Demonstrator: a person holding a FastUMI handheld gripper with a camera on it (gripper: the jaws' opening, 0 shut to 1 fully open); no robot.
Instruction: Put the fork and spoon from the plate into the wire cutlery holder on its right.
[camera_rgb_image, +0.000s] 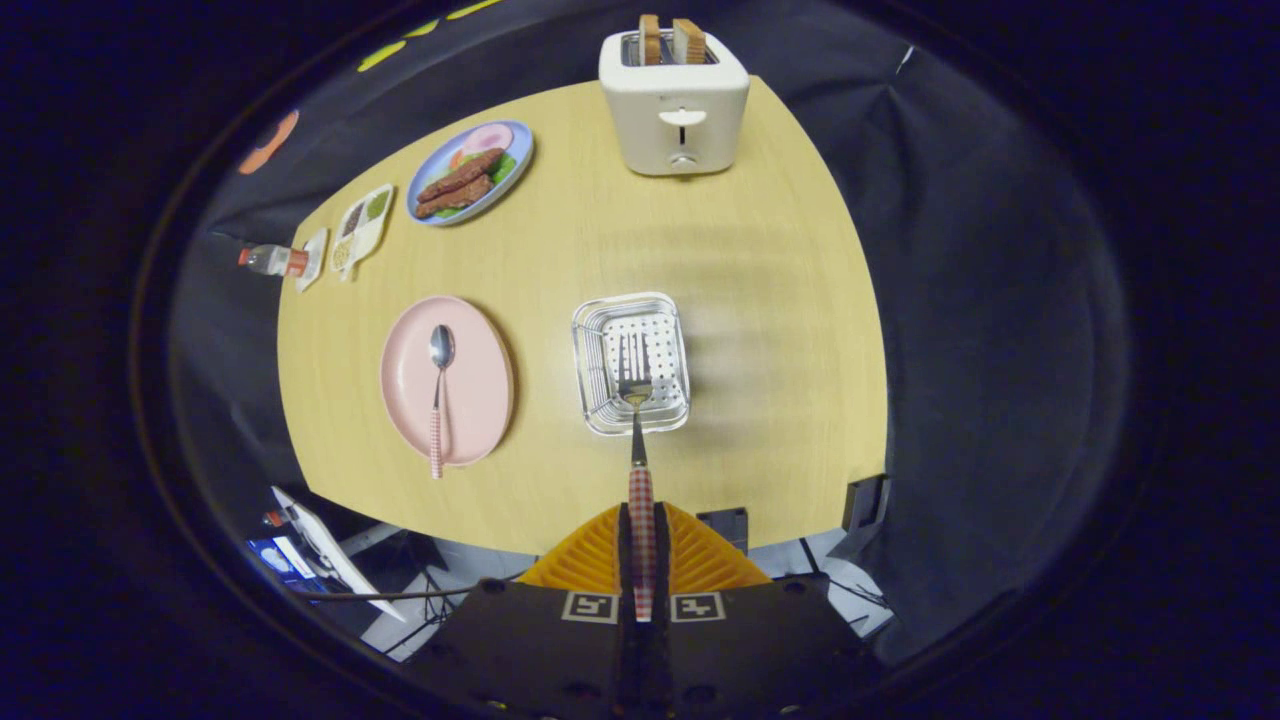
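Gripper view, looking down from above onto a pale wooden worktop (760, 300). The gripper (641, 540) sits at 6 o'clock, its fingers (618, 545) drawn in narrow and pressing from both sides on the red-and-white checked handle of a fork (637, 440). The fork points straight ahead toward 12 o'clock, its metal neck crossing the near rim of the holder (585, 345) and its tines showing over the holder's perforated floor; whether the tines touch that floor cannot be told.

The holder is a small wire basket with rounded corners, just ahead of the fingers, near the middle of the worktop. At 9 o'clock from the holder, a little apart from it, lies a pink plate (475, 385). On the plate rests a spoon (438, 400), bowl toward 12 o'clock, its checked handle running back toward 6 o'clock and poking over the plate's near rim.

Far beyond the holder at 12 o'clock stands a white toaster (675, 110) with two slices of bread upright in its slots. At 10 o'clock from the holder is a blue plate (520, 145) of food, and further toward 9 o'clock a small divided tray (362, 230) and a bottle (272, 260) lying on its side at the worktop's edge
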